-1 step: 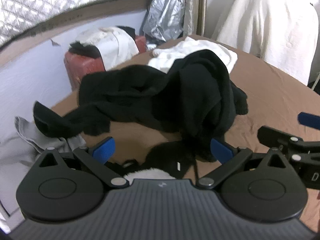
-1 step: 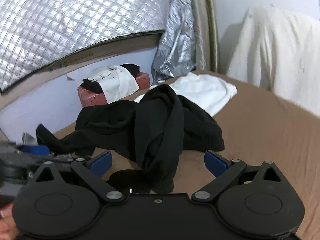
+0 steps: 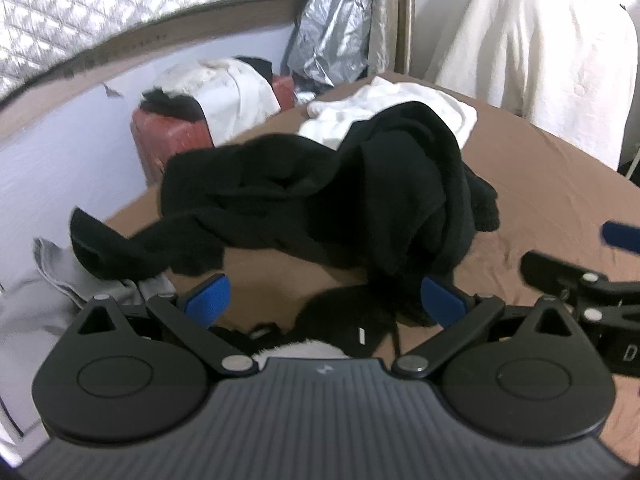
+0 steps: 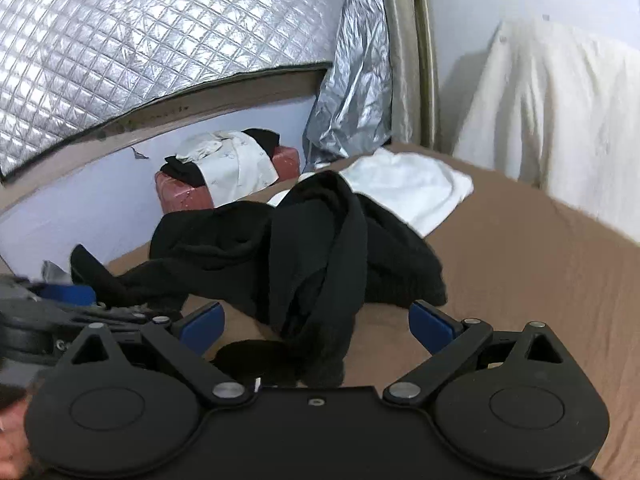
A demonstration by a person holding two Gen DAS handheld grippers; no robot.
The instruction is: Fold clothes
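Black garment (image 3: 320,200) heaped mid-frame on brown bed (image 3: 540,184), long axis running lower left to upper right. Left gripper (image 3: 326,304) wide, empty. Right gripper (image 4: 316,320) wide, empty, nearer: dangling fold drops between its fingers. 2 grippers side by side.

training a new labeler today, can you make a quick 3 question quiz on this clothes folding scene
1. True or false: the left gripper is shut on the black garment.
2. Which item lies behind the black garment on the brown bed cover? A) white garment B) blue towel C) striped pillow
3. Fill in: clothes are draped over a ___ suitcase by the wall.

Key
1. False. Its fingers stand wide apart, and so do those of the right gripper; neither holds cloth.
2. A
3. Red
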